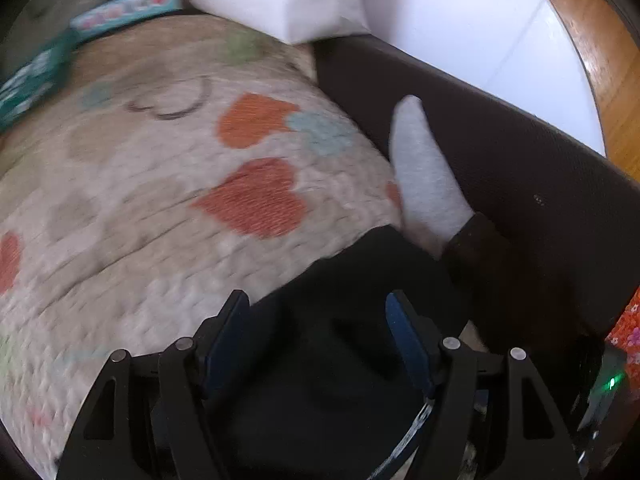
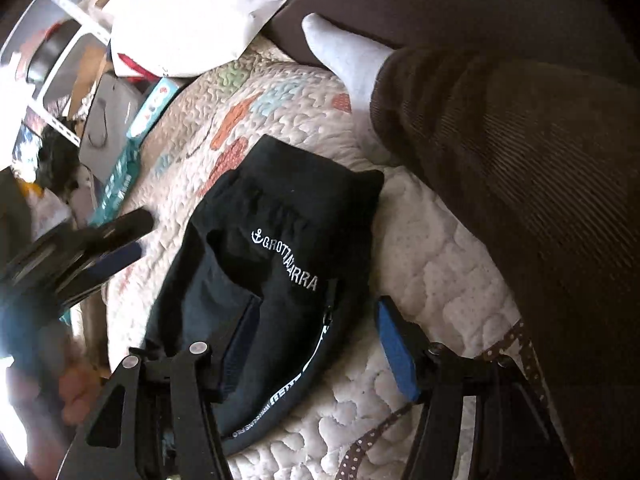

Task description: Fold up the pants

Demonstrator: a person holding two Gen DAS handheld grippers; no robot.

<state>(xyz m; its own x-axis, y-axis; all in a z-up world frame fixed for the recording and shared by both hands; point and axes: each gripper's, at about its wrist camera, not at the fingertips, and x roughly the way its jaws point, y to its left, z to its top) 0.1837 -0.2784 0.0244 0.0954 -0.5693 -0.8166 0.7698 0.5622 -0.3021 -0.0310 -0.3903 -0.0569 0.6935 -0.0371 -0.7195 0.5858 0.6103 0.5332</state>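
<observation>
The black pants (image 2: 276, 276) lie folded into a compact bundle on the heart-patterned quilt (image 2: 420, 280) of the bed, white lettering facing up. The right claw (image 2: 316, 348) hovers over their near edge with its jaws standing apart and nothing gripped. The left claw (image 1: 316, 340) is likewise spread, empty, above dark fabric at the quilt's edge. A person's leg in brown trousers with a white sock (image 2: 352, 60) rests beside the pants. Beyond the quilt, an open shelf (image 2: 64, 60) holds cluttered items, too blurred to name.
</observation>
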